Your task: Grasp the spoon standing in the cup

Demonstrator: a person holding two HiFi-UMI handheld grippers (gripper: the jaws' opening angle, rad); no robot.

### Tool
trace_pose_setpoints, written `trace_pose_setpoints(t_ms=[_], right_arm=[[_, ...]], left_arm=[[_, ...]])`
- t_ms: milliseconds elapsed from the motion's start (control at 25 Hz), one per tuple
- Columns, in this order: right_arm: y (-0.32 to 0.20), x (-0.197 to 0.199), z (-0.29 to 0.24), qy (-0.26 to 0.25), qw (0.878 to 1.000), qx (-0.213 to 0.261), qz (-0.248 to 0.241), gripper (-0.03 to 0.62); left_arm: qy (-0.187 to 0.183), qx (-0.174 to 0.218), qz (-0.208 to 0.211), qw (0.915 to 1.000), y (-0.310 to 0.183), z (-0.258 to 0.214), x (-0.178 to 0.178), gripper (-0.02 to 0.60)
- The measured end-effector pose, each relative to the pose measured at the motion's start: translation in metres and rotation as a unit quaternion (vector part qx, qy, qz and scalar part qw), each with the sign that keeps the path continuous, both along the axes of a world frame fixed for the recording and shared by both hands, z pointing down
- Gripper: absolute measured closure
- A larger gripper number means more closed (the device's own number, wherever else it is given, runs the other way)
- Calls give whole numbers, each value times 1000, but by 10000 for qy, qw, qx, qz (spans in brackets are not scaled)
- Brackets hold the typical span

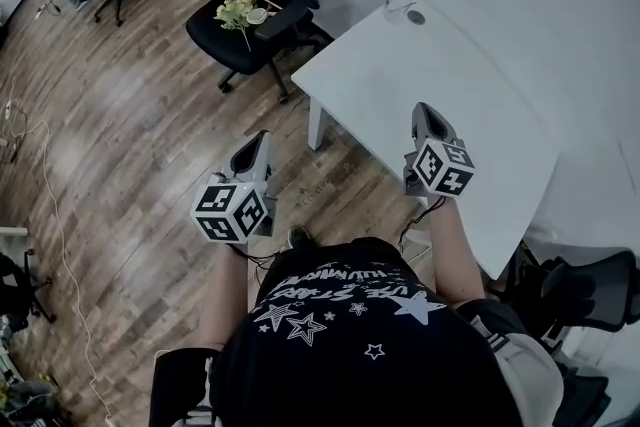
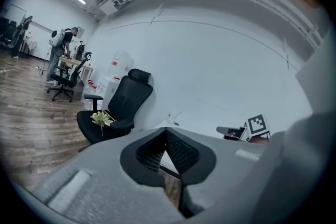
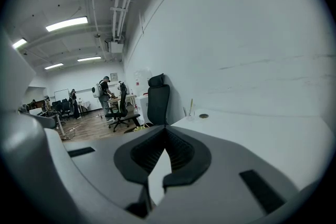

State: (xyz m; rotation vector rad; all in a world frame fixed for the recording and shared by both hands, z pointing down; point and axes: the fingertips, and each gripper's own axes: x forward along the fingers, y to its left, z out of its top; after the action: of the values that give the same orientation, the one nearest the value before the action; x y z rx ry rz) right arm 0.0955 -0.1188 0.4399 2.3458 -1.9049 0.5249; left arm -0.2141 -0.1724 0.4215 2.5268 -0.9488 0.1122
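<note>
Both jaws clenched, empty: left gripper (image 2: pixel 166 131), right gripper (image 3: pixel 167 131). Spoon (image 3: pixel 191 104) in far cup (image 3: pixel 190 116) on counter (image 1: pixel 450 95) looks light, stiff and slick. I'd pinch its upper handle; the cup may tip.

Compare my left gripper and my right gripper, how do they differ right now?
The left gripper hangs over the wooden floor, the right gripper over the white table. The right gripper is also nearer than the left gripper to the cup at the table's far corner. Shared: both have their jaws shut with nothing between them, and neither has reached the cup.
</note>
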Motion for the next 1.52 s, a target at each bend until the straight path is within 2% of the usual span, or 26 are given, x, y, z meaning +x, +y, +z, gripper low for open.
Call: trace_pose_setpoints(t_ms=[200,480,840,1120,1520], right_arm=[[-4,-8,3,52,9998,-42,197,585],[-8,16,8,120,9985,-236,479,585],[-72,69,18,-31,9981,-81,618,585],[-134,115,21,-173,9973,57,710,585],[-181,164,28,-518,9942,250,913,585]], left_arm=[[-270,66,481,9985,-18,11,4,574],[-117,-80,740,9972,-50,16,35,574],[-384,5,793,9961,-99,16,74,574],[-465,52,814,9956,-153,9,120,574],[-605,134,905,9940,-193,0,170,574]])
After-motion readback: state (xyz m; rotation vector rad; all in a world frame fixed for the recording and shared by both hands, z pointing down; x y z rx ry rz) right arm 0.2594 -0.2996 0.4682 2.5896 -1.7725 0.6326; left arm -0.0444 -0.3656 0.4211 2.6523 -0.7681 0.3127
